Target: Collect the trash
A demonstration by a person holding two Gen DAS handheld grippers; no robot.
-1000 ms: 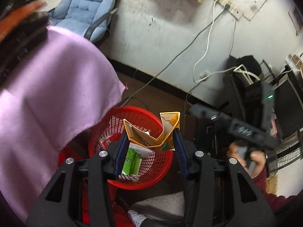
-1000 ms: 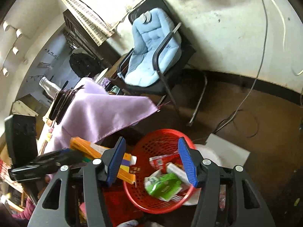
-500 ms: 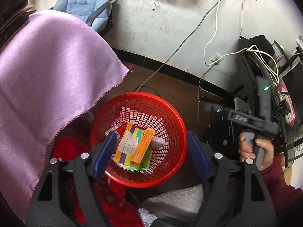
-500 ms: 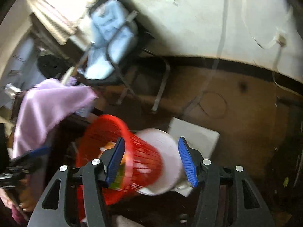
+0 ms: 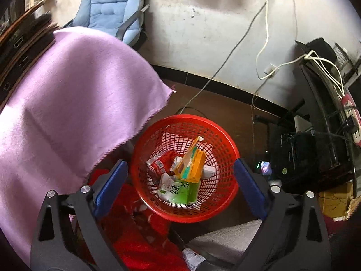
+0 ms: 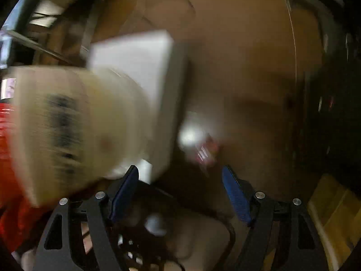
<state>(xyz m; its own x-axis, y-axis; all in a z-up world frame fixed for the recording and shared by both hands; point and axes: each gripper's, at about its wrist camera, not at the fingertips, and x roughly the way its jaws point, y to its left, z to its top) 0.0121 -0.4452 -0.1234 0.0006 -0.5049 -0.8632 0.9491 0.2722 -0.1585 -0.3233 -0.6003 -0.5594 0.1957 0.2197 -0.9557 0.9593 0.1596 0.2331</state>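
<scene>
A red mesh basket (image 5: 227,155) stands on the brown floor below my left gripper (image 5: 180,180). In it lie an orange carton (image 5: 194,164), a green pack (image 5: 180,190) and other wrappers. The left jaws are opening wide above the basket with nothing between them. The right wrist view is heavily blurred. My right gripper (image 6: 180,185) hangs low over the floor, its jaws opening and empty. A small white and red piece of trash (image 6: 198,144) lies on the floor just ahead of its fingertips.
A purple cloth (image 5: 67,113) drapes a table edge at the left. A blue padded chair (image 5: 112,6) stands by the wall, and cables (image 5: 225,63) run across wall and floor. A white box (image 6: 140,67) and a pale round bin (image 6: 67,122) sit left of the right gripper.
The left gripper opened and the orange carton dropped from it into the basket. The right gripper swung down from above the basket to just over the floor and opened wider.
</scene>
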